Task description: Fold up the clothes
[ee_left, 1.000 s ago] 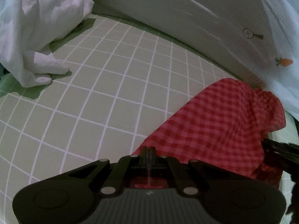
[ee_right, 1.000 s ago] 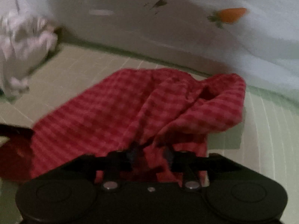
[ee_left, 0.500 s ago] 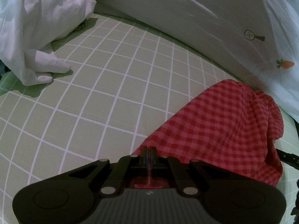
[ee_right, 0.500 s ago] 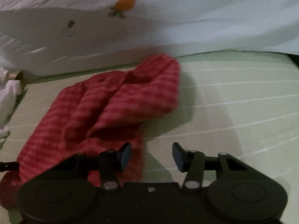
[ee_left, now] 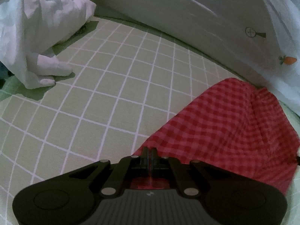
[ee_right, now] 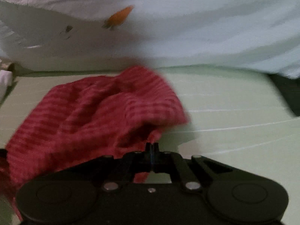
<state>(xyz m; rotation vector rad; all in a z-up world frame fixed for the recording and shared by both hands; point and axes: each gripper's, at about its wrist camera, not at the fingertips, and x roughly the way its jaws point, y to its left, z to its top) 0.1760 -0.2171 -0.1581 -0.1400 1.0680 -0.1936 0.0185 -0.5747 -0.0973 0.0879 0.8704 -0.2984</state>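
Surface: a pale green mat (ee_left: 105,101) ruled with a white grid, lying flat; a darker green border shows along its far edge and at the left. Light is dim, colours muted.

Backdrop: white sheeting (ee_left: 215,24) draped behind the mat, printed with a small orange carrot (ee_left: 287,60) and a round grey mark. The right wrist view shows the same sheeting (ee_right: 206,28) and carrot (ee_right: 120,17), blurred.

Red checked garment (ee_left: 230,123) lies rumpled on the mat's right part, its far end close against the sheeting. In the right wrist view the garment (ee_right: 97,112) bunches into folds left of centre.

Left gripper (ee_left: 149,153): fingers pressed together on the garment's near corner; red cloth shows between them.

Right gripper (ee_right: 151,148): fingers closed tight, pinching a small tip of the garment's edge.

Far left: a heap of white cloth (ee_left: 37,30), crumpled, resting on the mat's corner, well apart from the red garment.
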